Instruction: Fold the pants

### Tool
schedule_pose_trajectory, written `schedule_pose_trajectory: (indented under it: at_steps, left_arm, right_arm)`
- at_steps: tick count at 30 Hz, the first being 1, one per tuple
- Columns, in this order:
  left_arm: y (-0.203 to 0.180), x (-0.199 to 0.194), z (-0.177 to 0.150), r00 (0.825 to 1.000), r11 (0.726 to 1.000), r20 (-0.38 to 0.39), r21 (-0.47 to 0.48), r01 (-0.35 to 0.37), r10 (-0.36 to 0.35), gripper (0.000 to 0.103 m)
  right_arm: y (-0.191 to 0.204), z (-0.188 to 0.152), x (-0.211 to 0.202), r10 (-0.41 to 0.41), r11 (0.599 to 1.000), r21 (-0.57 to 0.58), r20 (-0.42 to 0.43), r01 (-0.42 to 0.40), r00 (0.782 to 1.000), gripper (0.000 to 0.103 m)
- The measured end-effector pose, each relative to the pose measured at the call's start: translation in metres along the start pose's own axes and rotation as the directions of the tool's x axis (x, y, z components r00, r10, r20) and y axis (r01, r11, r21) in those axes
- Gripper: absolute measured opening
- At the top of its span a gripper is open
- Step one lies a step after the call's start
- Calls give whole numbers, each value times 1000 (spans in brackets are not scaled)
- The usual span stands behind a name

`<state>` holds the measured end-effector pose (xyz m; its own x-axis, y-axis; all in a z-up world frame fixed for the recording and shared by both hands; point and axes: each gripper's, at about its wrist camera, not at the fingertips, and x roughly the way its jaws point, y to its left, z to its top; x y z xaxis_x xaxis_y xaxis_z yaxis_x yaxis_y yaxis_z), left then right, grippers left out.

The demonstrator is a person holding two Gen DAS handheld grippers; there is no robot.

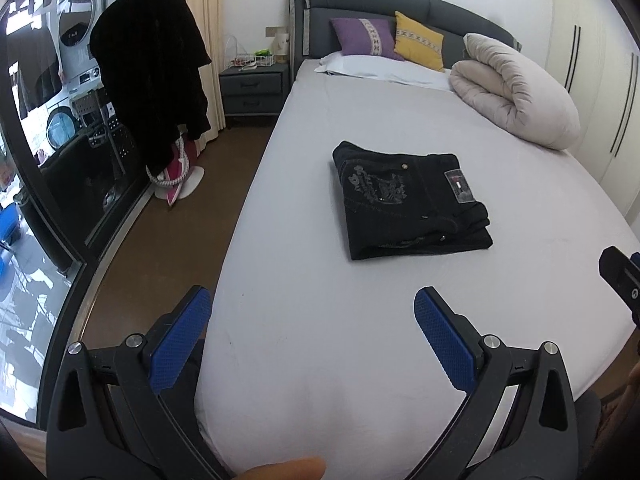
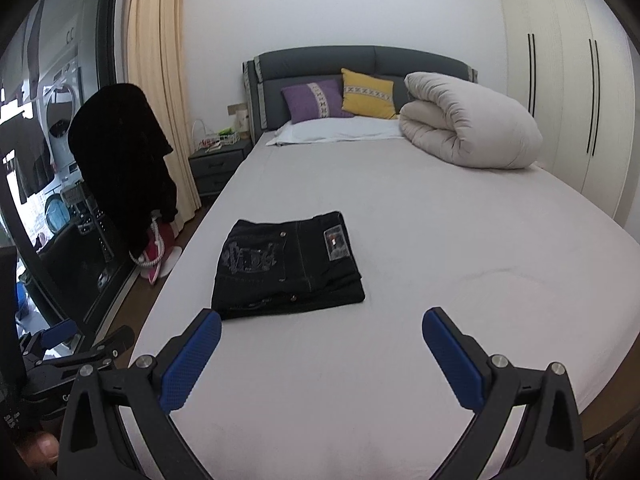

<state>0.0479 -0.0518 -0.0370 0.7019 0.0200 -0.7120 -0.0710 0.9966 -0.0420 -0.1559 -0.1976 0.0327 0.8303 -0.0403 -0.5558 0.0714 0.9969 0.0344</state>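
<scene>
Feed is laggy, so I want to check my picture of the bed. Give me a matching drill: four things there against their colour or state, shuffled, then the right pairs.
Things:
1. pants
2. duvet
3. left cushion
4. left tool

States:
A. purple, leaning on the headboard
B. open, holding nothing
C. black, folded into a compact stack on the sheet
D. pale beige, rolled up near the wardrobe side

Pairs: 1-C, 2-D, 3-A, 4-B

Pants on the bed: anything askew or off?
Nothing stands out. The black pants lie folded in a compact stack on the bed, layers slightly stepped at one edge. Both the left gripper and the right gripper are clear, jaws open.
</scene>
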Motion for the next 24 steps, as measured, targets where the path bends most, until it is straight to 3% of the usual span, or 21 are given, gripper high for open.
schedule_pose_trajectory:
  at_steps: [24]
  left_arm:
    - [-2, 23, -8, 999, 1000, -37, 2, -1, 1, 103]
  right_arm:
    - [13, -11, 26, 15, 999, -27, -92, -18, 996, 103]
